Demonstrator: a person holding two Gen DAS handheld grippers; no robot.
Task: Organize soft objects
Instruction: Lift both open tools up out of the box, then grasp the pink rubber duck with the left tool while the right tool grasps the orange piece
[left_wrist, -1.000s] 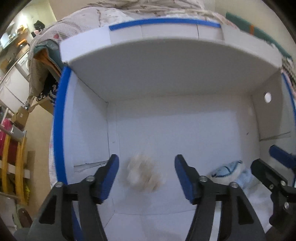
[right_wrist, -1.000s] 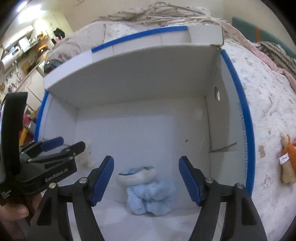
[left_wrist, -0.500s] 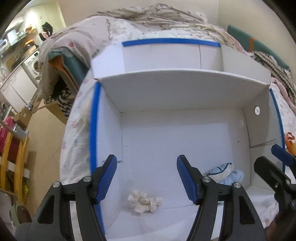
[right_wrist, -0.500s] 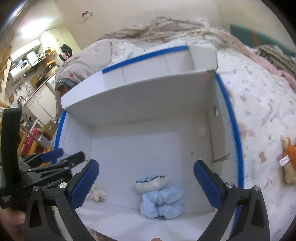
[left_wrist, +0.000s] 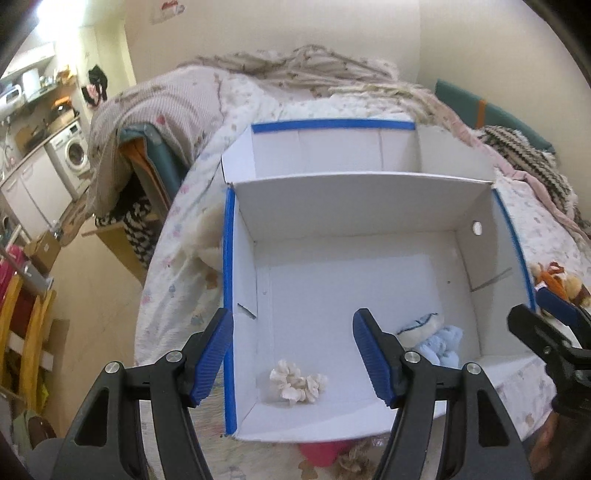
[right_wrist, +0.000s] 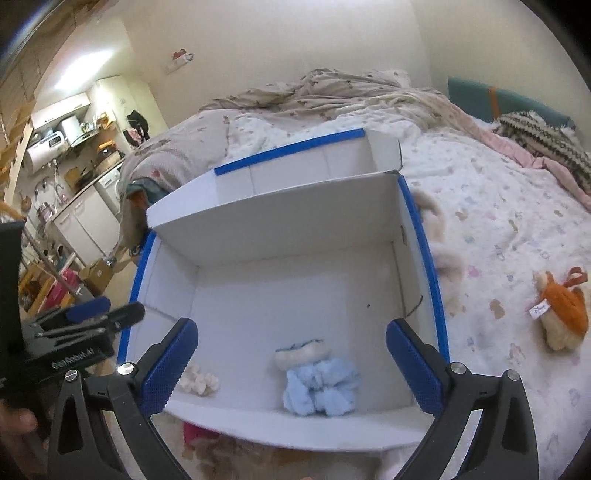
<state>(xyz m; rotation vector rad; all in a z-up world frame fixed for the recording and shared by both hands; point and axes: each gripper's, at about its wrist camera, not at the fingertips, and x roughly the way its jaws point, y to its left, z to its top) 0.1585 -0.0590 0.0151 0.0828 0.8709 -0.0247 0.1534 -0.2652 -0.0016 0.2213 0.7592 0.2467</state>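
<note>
A white cardboard box with blue-taped edges lies open on the bed. Inside lie a cream scrunchie at the front left and a light blue plush toy at the front right. My left gripper is open and empty above the box's front left. My right gripper is open wide and empty above the blue plush. An orange and cream plush lies on the bedsheet to the right of the box.
A cream fluffy item lies against the box's outer side. A red thing and a beige plush lie in front of the box. Rumpled blankets fill the bed's far end. Floor and furniture lie left of the bed.
Both grippers have pulled back and up out of the box. The scrunchie has dropped from between the left fingers to the box floor. The right gripper has opened wider.
</note>
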